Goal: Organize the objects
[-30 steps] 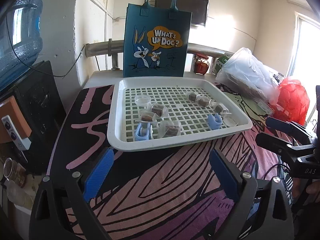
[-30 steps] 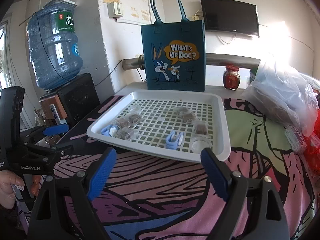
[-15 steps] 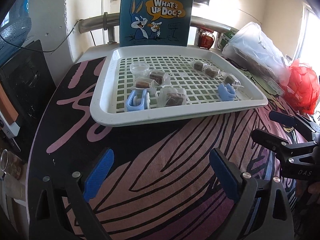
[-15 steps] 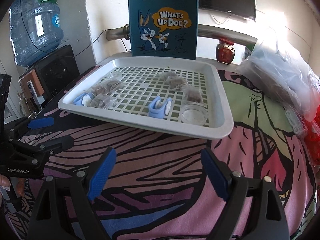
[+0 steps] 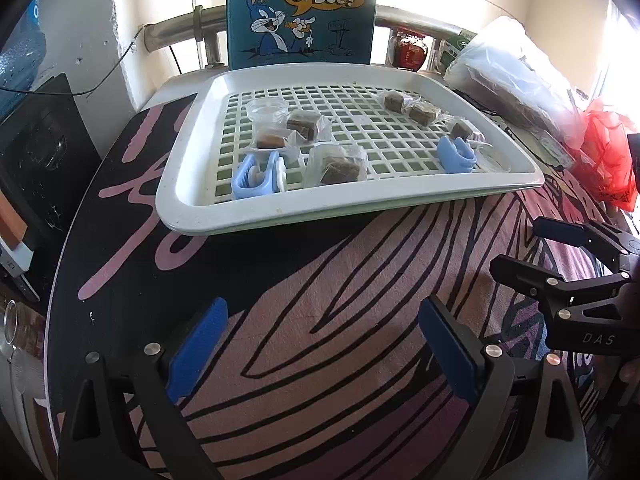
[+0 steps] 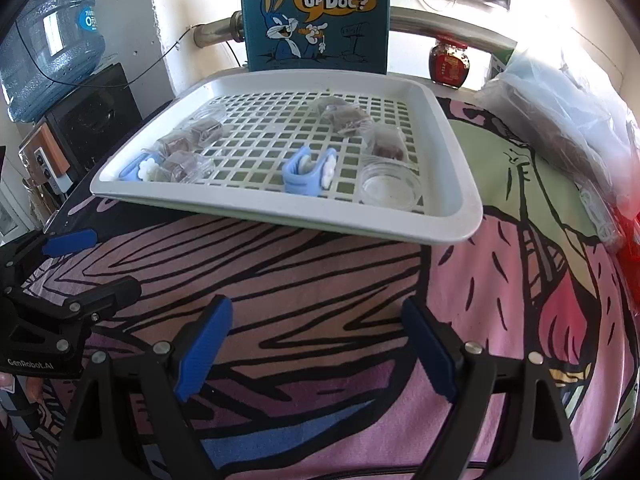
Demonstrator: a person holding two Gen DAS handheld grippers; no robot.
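Observation:
A white slotted tray (image 5: 180, 200) (image 6: 460, 216) lies on the patterned tablecloth. On it are several wrapped brown cubes (image 5: 338, 164) (image 6: 348, 116), two light-blue clips (image 5: 256, 178) (image 6: 308, 172) and two small clear dishes (image 5: 266, 110) (image 6: 390, 188). My left gripper (image 5: 324, 344) hovers open over the cloth in front of the tray, nothing between its blue pads. My right gripper (image 6: 316, 348) is likewise open and empty, short of the tray's near rim. Each gripper shows at the edge of the other's view.
A blue cartoon tote bag (image 5: 302, 12) (image 6: 316, 16) stands behind the tray. A red jar (image 6: 448, 60), clear plastic bags (image 6: 560, 112) and a red bag (image 5: 608, 160) sit to the right. A water bottle (image 6: 48, 40) and black box (image 5: 36, 152) are at left.
Both grippers have sunk and tipped downward toward the table, so the tray now sits higher and larger in each view. Jaws stayed open.

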